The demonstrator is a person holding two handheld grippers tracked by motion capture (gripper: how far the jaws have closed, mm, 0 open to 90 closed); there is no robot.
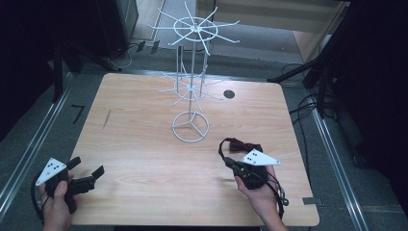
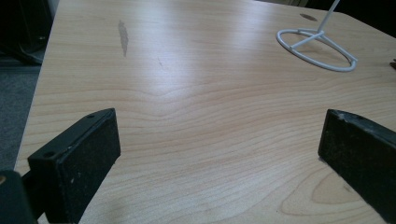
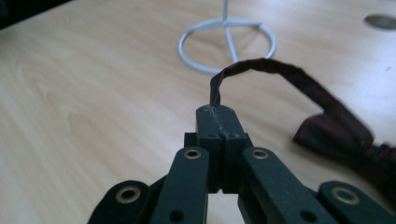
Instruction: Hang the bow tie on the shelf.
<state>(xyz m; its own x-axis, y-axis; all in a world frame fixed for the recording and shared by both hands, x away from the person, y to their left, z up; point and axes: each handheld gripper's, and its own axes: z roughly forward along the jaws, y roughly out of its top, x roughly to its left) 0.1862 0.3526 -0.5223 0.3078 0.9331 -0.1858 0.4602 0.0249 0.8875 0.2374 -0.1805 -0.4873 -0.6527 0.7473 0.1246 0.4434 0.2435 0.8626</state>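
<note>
Dark room, pale wood bench (image 1: 144, 144) in the middle of it. Left to right: the left hand-held gripper (image 1: 89, 172) hangs over the near left corner with its jaws spread wide and nothing between them, so it's basically idling. Well off to its right stands the white wire rack (image 1: 191, 72), round base ring on the wood, two tiers of spoke hooks up the pole.

Right of that, the right hand-held gripper (image 3: 218, 112) has its jaws pinched tight on the strap of a dark red bow tie (image 1: 240, 144). The strap loops up out of the tips and arcs over to the right, where the bow itself lies on the bench just beside the jaws.

Key bit: the rack sits ahead and left of the right hand-held gripper, far nearer it than the left one, so I'd guess the strap goes up and forward onto a hook.
</note>
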